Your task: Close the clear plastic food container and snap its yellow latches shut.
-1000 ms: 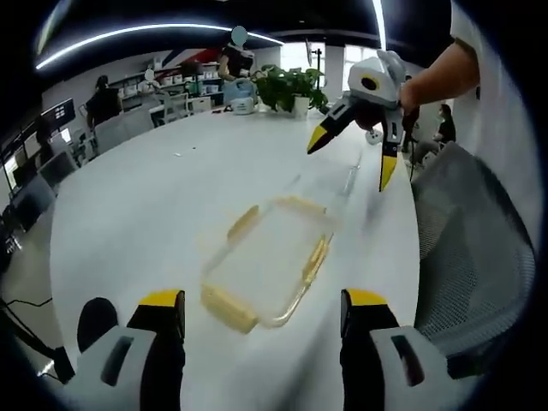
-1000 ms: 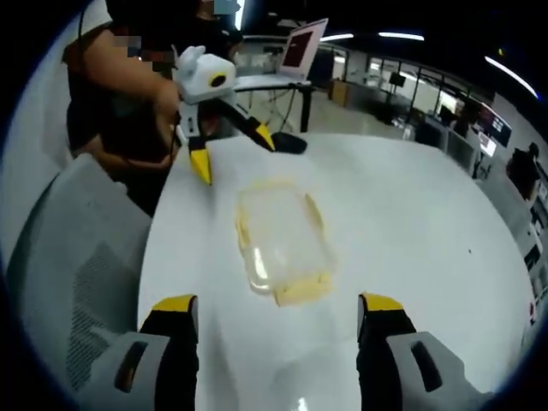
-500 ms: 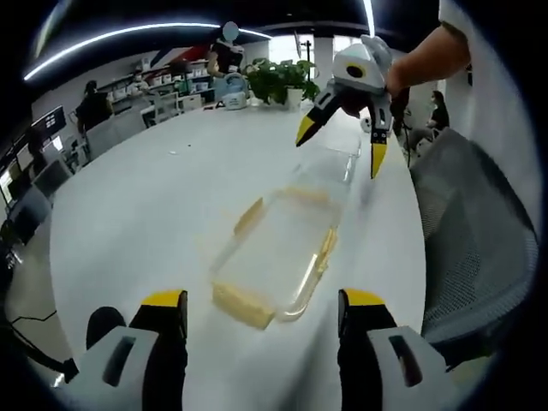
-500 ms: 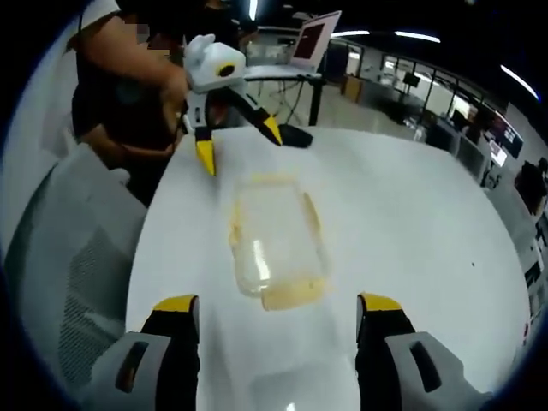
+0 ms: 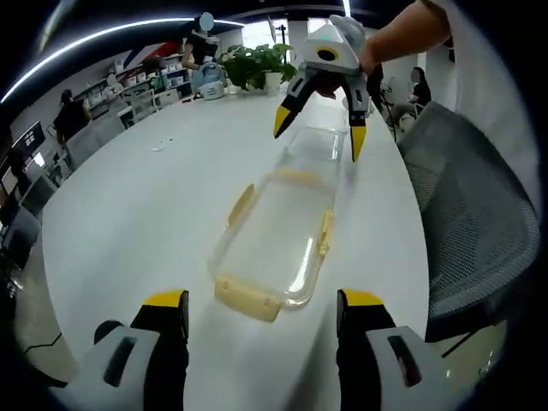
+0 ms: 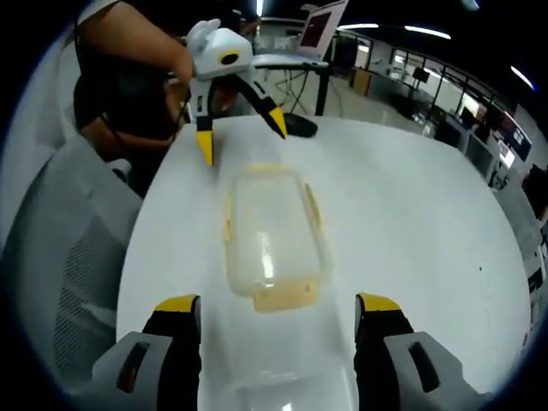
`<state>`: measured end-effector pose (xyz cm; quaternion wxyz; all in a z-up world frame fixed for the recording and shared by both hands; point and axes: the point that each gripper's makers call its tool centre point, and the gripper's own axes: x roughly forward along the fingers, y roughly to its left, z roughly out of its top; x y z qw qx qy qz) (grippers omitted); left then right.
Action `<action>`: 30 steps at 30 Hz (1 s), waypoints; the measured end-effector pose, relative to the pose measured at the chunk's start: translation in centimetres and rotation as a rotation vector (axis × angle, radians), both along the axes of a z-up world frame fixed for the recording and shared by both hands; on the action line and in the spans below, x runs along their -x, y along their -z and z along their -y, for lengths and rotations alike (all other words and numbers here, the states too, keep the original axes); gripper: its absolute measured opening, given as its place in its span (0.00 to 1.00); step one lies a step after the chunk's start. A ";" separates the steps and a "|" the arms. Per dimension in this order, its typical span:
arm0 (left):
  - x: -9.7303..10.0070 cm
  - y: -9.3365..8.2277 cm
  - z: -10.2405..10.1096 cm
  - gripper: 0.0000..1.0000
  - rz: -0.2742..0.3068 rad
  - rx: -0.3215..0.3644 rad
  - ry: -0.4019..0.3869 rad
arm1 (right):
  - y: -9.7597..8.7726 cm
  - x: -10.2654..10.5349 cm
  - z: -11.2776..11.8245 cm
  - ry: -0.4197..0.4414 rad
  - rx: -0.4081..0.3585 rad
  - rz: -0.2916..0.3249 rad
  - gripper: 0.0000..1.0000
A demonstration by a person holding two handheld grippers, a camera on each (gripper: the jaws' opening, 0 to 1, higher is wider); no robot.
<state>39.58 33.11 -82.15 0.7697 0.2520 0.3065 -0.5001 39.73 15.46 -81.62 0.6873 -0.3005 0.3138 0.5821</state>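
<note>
Clear plastic, edged with yellow latches [image 5: 318, 244], makes up the food container [image 5: 272, 244], which is laid on the white table [image 5: 145, 205] between the two grippers. Its long axis is run from the left gripper [image 5: 261, 310], whose jaws are held apart at the near end, to the right gripper [image 5: 317, 133], held over the far end with jaws spread. Neither is seen touching it. The lid is judged already seated, latches unsnapped.

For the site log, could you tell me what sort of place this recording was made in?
Most likely an open-plan office: a large white table with a mesh chair beside it, a laptop on a desk behind, and long ceiling strip lights. A potted plant stands at the table's far end.
</note>
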 end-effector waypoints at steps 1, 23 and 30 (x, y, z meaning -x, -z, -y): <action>-0.1 0.0 0.0 0.71 -0.001 -0.001 0.002 | 0.1 -0.1 0.0 0.000 0.002 0.001 0.73; -1.0 1.3 -0.2 0.67 0.001 -0.094 0.108 | 1.8 -0.6 -1.2 -0.056 0.062 -0.001 0.70; -1.0 1.9 -0.2 0.65 0.002 -0.138 0.160 | 2.6 -0.6 -1.2 -0.077 0.104 0.007 0.68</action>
